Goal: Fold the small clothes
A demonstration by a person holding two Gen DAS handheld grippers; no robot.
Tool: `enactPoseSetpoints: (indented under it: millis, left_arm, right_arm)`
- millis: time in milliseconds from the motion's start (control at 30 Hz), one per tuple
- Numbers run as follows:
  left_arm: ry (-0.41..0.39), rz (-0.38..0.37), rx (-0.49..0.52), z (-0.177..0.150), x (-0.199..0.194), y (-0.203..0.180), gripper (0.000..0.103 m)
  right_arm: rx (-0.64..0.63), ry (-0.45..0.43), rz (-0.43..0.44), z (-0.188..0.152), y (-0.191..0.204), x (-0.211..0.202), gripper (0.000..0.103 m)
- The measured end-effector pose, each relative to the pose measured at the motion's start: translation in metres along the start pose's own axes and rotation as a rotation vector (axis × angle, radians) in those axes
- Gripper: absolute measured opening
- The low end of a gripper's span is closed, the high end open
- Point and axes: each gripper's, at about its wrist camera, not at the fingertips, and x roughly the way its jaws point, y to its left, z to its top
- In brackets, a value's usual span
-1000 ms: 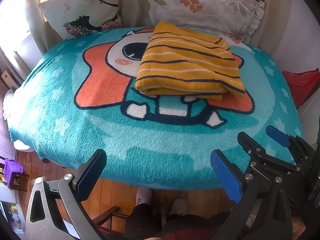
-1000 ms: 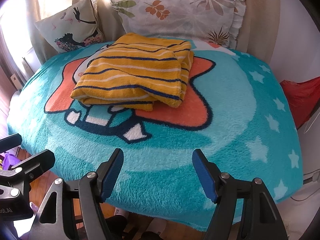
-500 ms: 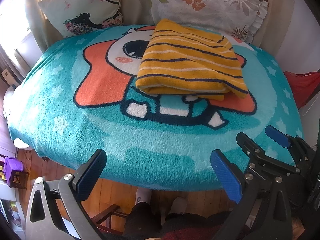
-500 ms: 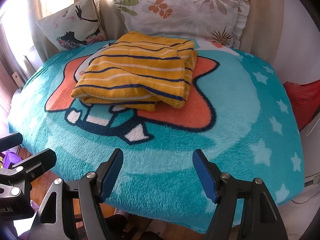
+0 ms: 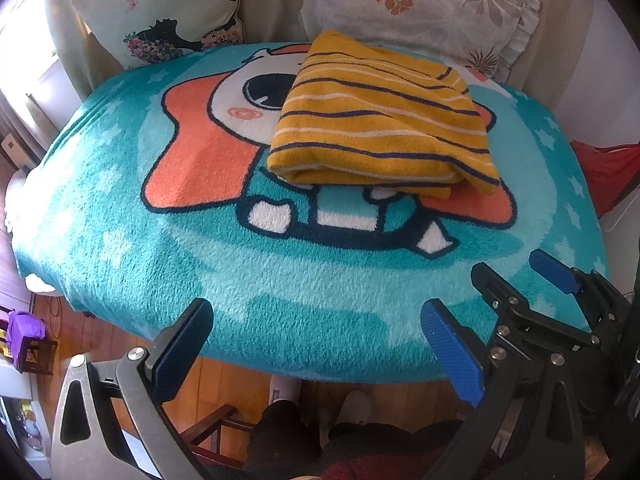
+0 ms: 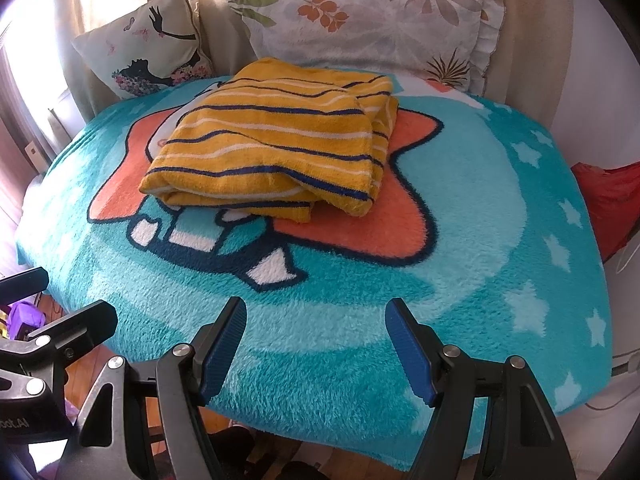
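A yellow garment with dark blue and white stripes (image 5: 380, 128) lies folded in a thick stack on the far middle of the teal cartoon blanket (image 5: 280, 280); it also shows in the right wrist view (image 6: 276, 144). My left gripper (image 5: 316, 344) is open and empty, held over the bed's near edge, well short of the garment. My right gripper (image 6: 316, 344) is open and empty, also at the near edge. The right gripper shows at the right of the left wrist view (image 5: 520, 284).
Two pillows lean at the head of the bed: a silhouette-print one (image 5: 168, 12) and a leaf-print one (image 5: 420, 4). A red cloth (image 6: 608, 204) hangs at the right side. Wooden floor and the person's feet (image 5: 316, 396) are below the near edge.
Both grippers have drifted slightly forward towards the bed. The garment has not moved, and both grippers stay open.
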Motion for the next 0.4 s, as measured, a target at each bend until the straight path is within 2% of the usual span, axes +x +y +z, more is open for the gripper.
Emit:
enactPoseSetpoints:
  millis: [400]
  left_arm:
    - [-0.002,0.005,-0.013,0.0005,0.0001,0.0009,0.103]
  right_arm:
    - [-0.003,0.001,0.003,0.0016,0.0011,0.0013,0.076]
